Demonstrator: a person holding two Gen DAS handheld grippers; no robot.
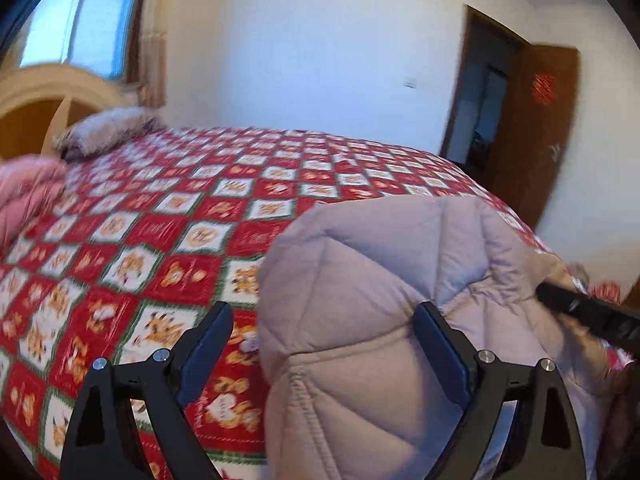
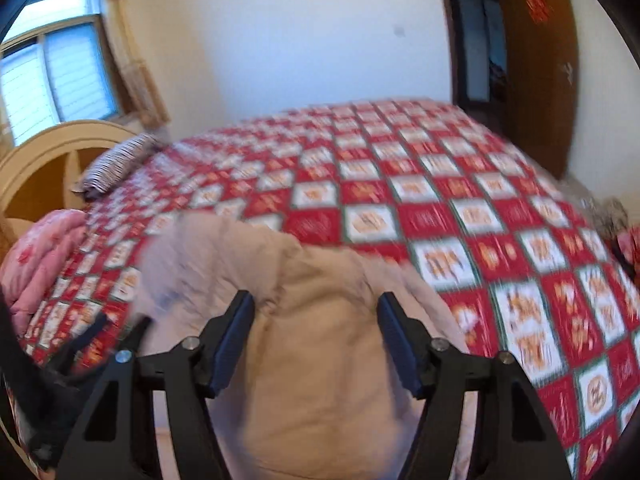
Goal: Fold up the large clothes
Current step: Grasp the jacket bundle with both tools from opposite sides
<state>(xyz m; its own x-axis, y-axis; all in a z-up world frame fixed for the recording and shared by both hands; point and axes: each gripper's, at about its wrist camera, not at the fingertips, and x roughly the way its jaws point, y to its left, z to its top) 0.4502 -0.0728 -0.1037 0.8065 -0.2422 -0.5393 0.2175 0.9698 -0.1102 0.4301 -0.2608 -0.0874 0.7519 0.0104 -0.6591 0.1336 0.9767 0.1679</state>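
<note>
Both tongs stand apart, clamping nothing: left tongs [image 1: 324, 338] straddle the edge of the puffy, quilted beige down coat [image 1: 384, 280], right tongs [image 2: 316, 330] its tan hood end [image 2: 320, 360]. The bulky padding (slippery, probably) could slide out of a shallow pinch. The coat lies on the near edge of the red-and-white checked bedspread [image 1: 168, 216].

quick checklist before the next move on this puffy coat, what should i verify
1. Left claw open: ok, its fingers are spread wide.
2. Right claw open: ok, fingers apart.
3. Coat between each claw's fingers: ok in both wrist views.
4. Firm grip on the fabric: not ok, neither claw has closed.
5. Bedspread free beyond the coat: ok; the pink quilt and pillow lie at the far left.
6. Coat lying flat: cannot tell, blurred and mostly out of frame.
</note>
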